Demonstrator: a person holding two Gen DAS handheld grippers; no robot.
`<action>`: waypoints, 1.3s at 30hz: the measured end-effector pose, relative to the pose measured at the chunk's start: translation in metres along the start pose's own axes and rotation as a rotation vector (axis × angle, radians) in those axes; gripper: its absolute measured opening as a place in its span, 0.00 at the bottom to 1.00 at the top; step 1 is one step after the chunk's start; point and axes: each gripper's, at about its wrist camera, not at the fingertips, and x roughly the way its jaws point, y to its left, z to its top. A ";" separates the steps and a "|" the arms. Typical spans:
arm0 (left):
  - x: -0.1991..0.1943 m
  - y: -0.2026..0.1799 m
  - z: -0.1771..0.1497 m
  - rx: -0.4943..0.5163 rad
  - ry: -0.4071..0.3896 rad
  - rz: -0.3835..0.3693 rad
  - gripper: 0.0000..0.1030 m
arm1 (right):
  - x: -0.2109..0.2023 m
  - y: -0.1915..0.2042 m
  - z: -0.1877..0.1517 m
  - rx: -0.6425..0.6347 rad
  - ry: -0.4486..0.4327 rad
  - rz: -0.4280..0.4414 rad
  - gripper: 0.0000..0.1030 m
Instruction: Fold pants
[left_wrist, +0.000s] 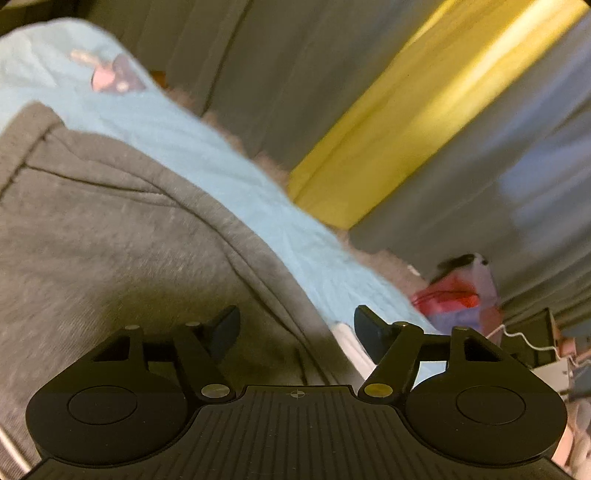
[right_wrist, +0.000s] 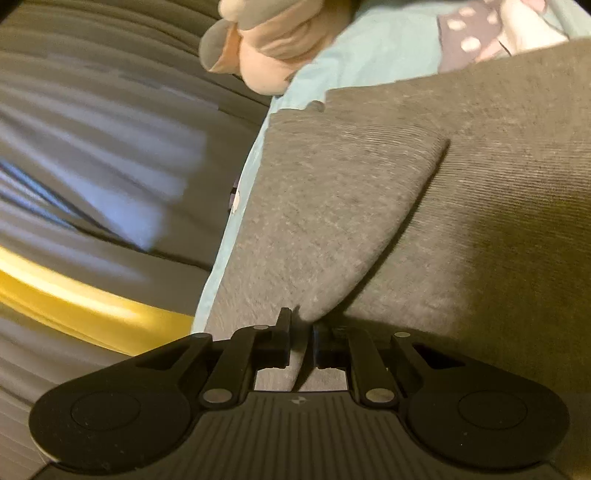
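Observation:
Grey pants (left_wrist: 110, 221) lie spread on a light-blue sheet (left_wrist: 221, 155), with a seam and pocket line showing in the left wrist view. My left gripper (left_wrist: 295, 328) hovers over the pants near their edge, its jaws open with nothing pinched between them. In the right wrist view a folded flap of the pants (right_wrist: 332, 206) lies over the rest of the cloth, and its pointed corner runs down into my right gripper (right_wrist: 301, 332). That gripper is shut on this corner, with only a narrow gap filled by fabric. The sheet (right_wrist: 369, 55) shows beyond the flap.
A pink and grey plush toy (right_wrist: 266, 44) and a dotted cloth (right_wrist: 469, 33) rest at the sheet's far end. A yellow band (left_wrist: 406, 122) runs along grey curtains beyond the bed edge. A red and purple bag (left_wrist: 458, 295) and a white cable (left_wrist: 524, 339) sit off the edge.

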 end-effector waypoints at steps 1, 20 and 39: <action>0.007 0.003 0.004 -0.022 0.008 0.016 0.69 | 0.002 -0.001 0.003 0.006 0.005 0.004 0.11; -0.213 0.127 -0.115 -0.061 -0.135 -0.307 0.09 | -0.136 0.033 0.045 -0.108 -0.150 0.119 0.05; -0.193 0.242 -0.134 -0.270 -0.226 0.045 0.77 | -0.128 -0.041 0.023 -0.059 -0.032 -0.120 0.32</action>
